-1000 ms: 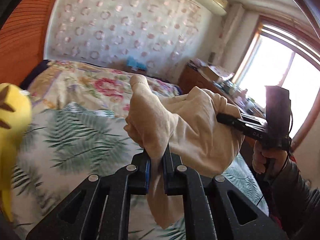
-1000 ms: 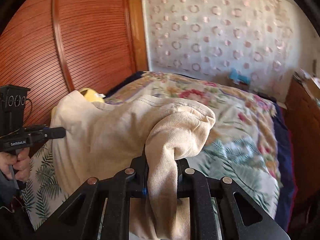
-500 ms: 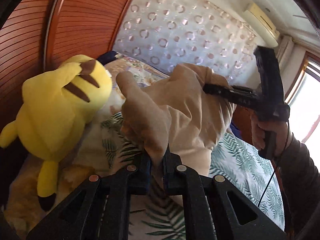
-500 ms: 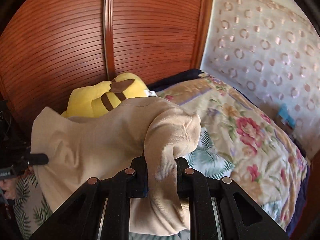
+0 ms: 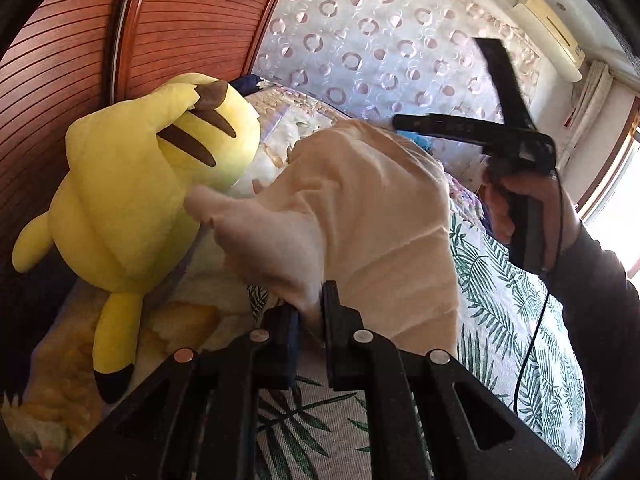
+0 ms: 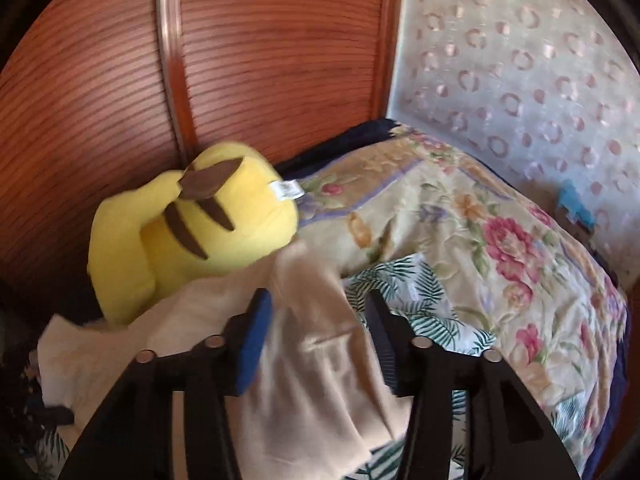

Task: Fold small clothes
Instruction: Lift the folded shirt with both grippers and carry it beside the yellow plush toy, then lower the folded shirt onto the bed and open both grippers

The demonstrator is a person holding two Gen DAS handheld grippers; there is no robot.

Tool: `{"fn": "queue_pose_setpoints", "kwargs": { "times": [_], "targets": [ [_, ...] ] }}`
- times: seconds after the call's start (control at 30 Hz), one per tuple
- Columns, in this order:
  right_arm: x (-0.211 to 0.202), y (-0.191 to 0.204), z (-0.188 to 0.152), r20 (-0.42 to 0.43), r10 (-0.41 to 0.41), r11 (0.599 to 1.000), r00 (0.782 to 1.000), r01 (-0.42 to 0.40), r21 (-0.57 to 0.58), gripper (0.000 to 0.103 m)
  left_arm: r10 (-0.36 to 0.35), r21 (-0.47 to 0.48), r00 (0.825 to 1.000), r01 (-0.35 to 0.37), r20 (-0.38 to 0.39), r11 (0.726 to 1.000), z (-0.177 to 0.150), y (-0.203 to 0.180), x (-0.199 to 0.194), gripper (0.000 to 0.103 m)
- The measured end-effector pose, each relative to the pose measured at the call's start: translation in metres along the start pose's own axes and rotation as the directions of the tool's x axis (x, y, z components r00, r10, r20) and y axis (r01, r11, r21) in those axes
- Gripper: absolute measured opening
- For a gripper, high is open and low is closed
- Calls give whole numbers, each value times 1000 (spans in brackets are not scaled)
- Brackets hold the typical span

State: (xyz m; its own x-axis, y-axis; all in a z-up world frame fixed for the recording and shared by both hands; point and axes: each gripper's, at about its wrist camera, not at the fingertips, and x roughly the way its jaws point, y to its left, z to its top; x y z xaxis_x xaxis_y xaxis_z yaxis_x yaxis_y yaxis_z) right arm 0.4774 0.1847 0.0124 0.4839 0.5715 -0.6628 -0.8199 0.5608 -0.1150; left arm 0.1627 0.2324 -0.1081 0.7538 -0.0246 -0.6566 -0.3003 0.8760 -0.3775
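A small beige garment [image 5: 360,216] hangs bunched over the bed. My left gripper [image 5: 310,312] is shut on its near edge. In the right wrist view the same garment [image 6: 312,360] lies loose between the jaws of my right gripper [image 6: 320,308], which stand wide open with the cloth slipping down. In the left wrist view the right gripper [image 5: 400,122] sits above the far edge of the garment, its jaws not clear there.
A yellow plush toy [image 5: 140,184] leans against the wooden slatted headboard [image 5: 60,60] left of the garment; it also shows in the right wrist view [image 6: 188,224]. A leaf-print sheet [image 5: 512,312] and a floral quilt [image 6: 500,248] cover the bed.
Both grippers swung left toward the plush toy with the garment. The right gripper opened and let go of the cloth, which now sags. The left stays shut on it.
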Motion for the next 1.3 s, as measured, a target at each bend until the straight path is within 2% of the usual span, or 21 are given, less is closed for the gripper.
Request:
{"fn": "queue_pose_setpoints", "kwargs": {
  "times": [0.1,0.17,0.2,0.27,0.33,0.4,0.43,0.47,0.6,0.7,0.87,1.07,1.3],
  "targets": [
    [-13,-12,-12,14,9,999,1000,-9,50,59,27,40,1000,-27,0,999,2,-5,1,12],
    [-17,-15,-24,5,8,997,1000,-8,73,61,44,72,999,-45,7,996,2,-11,-2,24],
    [-17,-16,-30,-5,1,996,1000,-1,88,61,48,88,999,-49,14,995,2,-14,-3,26],
    [-14,-15,-38,-20,-7,994,1000,9,111,61,55,111,998,-57,27,992,2,-18,-8,41],
    [-18,-15,-43,-19,-8,991,1000,11,131,61,63,140,997,-69,45,988,1,-22,-14,50],
    [-27,-15,-47,3,-6,989,1000,5,148,61,66,193,995,-78,70,978,1,-30,-22,66],
    [-35,-14,-49,14,-7,988,1000,4,155,61,63,218,994,-80,84,973,0,-34,-26,77],
    [-42,-13,-52,26,-7,987,1000,3,161,61,71,244,992,-95,104,965,-1,-39,-31,80],
    [-79,-3,-70,65,-16,987,998,6,159,61,40,287,992,-74,123,955,-2,-56,-44,81],
    [-111,4,-89,105,-29,988,994,13,155,61,52,314,987,-98,153,944,-4,-71,-54,81],
    [-167,16,-126,157,-62,984,986,34,176,62,16,363,982,-85,190,928,-9,-100,-76,81],
    [-230,35,-175,197,-146,971,969,102,217,74,-6,401,977,-82,213,913,-24,-129,-94,81],
    [-306,65,-246,218,-260,934,941,188,303,83,-60,449,981,-30,183,893,-49,-163,-104,81]
  ]
}}
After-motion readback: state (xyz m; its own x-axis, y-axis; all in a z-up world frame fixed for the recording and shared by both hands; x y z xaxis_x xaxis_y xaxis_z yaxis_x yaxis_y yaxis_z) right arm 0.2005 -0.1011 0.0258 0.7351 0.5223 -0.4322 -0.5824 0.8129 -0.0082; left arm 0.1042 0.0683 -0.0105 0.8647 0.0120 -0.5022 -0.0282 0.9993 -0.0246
